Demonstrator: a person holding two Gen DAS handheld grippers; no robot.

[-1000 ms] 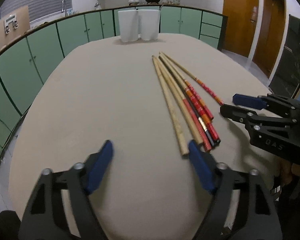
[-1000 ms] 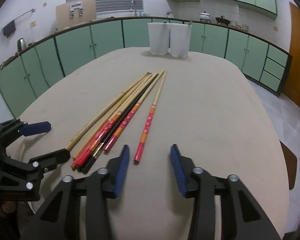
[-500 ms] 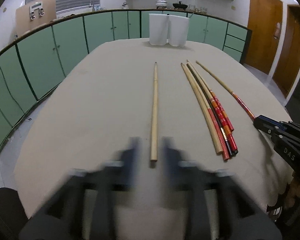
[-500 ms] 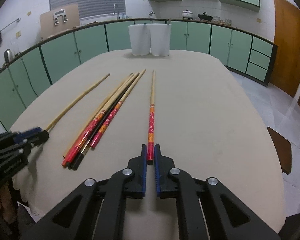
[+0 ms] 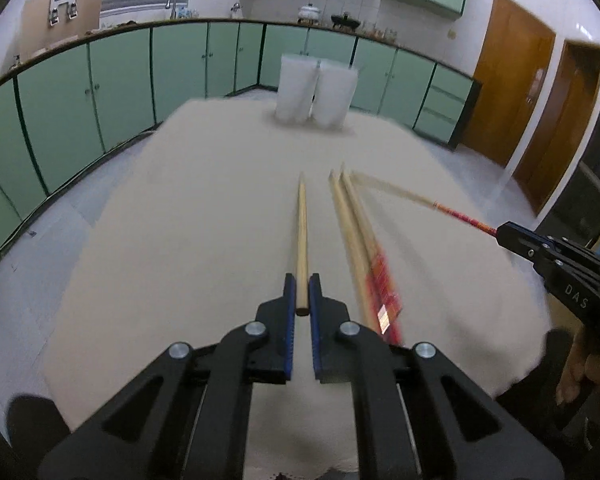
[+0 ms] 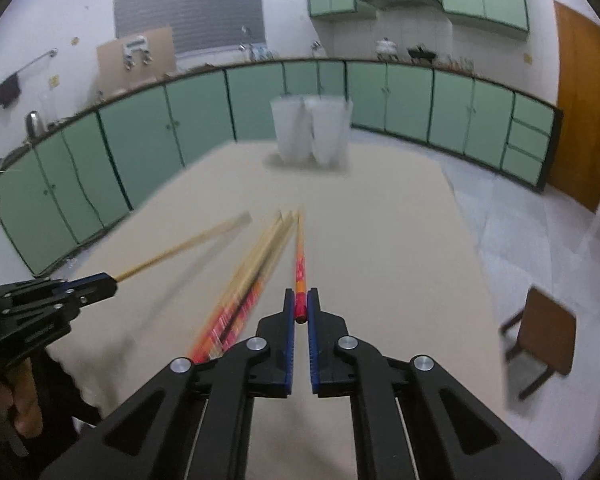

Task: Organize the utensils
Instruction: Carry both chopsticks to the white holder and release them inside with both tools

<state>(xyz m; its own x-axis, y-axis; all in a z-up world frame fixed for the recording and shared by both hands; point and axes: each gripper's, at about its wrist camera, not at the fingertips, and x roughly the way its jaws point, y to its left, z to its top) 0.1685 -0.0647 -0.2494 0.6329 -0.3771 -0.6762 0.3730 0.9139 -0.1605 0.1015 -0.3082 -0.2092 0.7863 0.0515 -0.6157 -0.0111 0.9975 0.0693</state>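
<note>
1. I have the plain pale wooden chopstick clenched by its butt end in my left gripper; its long axis runs straight ahead from the jaws, tip aimed at the two white rectangular holders.
2. My right gripper clamps the round red-and-orange lacquered chopstick the same way, pointing at those holders.
3. Both sticks look lifted off the beige cloth-covered table.
4. The loose bundle of remaining chopsticks lies between my grippers, blurred.
</note>
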